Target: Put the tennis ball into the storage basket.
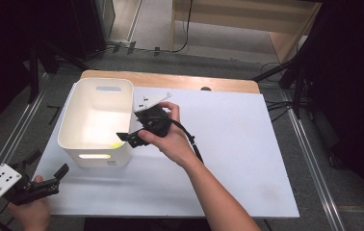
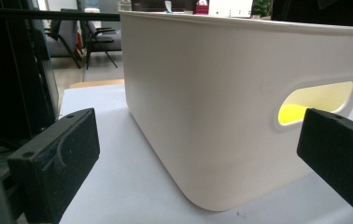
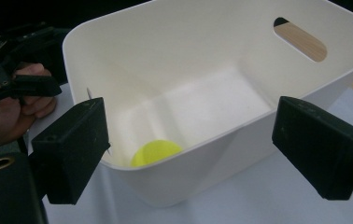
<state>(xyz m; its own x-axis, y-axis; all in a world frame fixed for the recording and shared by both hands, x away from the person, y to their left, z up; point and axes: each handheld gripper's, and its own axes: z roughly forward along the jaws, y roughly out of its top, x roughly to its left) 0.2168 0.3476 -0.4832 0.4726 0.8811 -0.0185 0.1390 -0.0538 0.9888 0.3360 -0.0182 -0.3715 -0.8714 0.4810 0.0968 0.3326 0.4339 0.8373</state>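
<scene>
White table (image 1: 228,144), white bin (image 3: 202,51), yellow ball (image 3: 156,151) inside.

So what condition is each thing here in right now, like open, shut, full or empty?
White bin: upright on the table, open-topped, nearly empty, one item inside.
Yellow ball: resting on the bin's floor near a corner, untouched.
Left gripper: open, holding nothing, at the table's near left edge, apart from the bin.
Right gripper: open, holding nothing, at the bin's right rim.
Table: white top, carrying the bin.
</scene>
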